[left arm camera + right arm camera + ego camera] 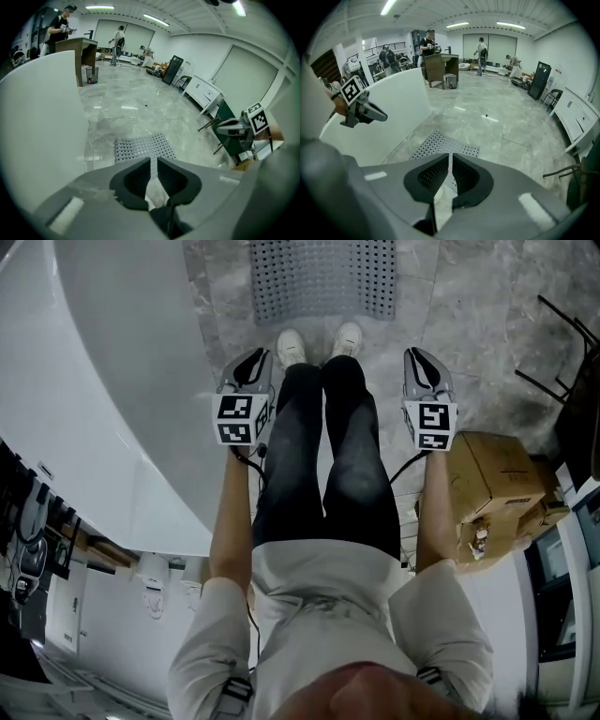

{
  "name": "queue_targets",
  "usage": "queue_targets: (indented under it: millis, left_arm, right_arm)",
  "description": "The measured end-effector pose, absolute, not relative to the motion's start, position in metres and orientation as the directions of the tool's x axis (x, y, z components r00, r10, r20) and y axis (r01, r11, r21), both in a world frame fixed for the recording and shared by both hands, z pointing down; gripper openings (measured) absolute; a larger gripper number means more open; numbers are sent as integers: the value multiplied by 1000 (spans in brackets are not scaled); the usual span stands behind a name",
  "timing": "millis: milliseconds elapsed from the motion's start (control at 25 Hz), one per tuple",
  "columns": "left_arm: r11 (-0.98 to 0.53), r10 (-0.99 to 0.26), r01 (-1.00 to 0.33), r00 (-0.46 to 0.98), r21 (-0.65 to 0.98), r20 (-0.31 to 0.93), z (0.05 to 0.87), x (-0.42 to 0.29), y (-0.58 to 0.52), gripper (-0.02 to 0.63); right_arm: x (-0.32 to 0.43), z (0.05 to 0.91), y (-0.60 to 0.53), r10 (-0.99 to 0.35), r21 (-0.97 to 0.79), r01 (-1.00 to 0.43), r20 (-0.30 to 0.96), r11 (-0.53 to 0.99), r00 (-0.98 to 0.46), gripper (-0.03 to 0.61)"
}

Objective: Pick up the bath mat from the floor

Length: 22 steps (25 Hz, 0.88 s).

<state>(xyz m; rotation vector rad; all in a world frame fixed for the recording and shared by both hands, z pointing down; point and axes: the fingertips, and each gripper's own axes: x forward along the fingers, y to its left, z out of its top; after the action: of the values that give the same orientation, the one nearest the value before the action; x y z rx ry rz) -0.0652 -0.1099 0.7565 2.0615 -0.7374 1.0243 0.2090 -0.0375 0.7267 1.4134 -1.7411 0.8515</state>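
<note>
Bath mat: grey, perforated, flat on marble floor, just ahead of person's white shoes, beside white curved tub wall. Left claw and right claw flank legs, angled down toward floor, both well above mat. Each claw parted by narrow slit, nothing between. Cardboard box near right claw.

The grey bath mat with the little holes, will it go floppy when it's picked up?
The grey perforated bath mat lies thin and flat on the marble floor, so it probably droops when lifted by one edge. All those holes suggest it is light. If rubbery, it may cling.
</note>
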Motion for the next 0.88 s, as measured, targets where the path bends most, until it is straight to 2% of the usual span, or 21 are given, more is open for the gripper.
queue_targets:
  millis: [760,880]
  left_arm:
    - [-570,-100,-760,441,313,892,889,-68,-113,69]
    - [-560,-94,-768,431,310,898,908,-72,-112,92]
  right_arm:
    - [228,859,-19,-383,-85,-980,912,179,-149,67]
    - [232,882,-14,-362,-88,-980,920,179,-149,77]
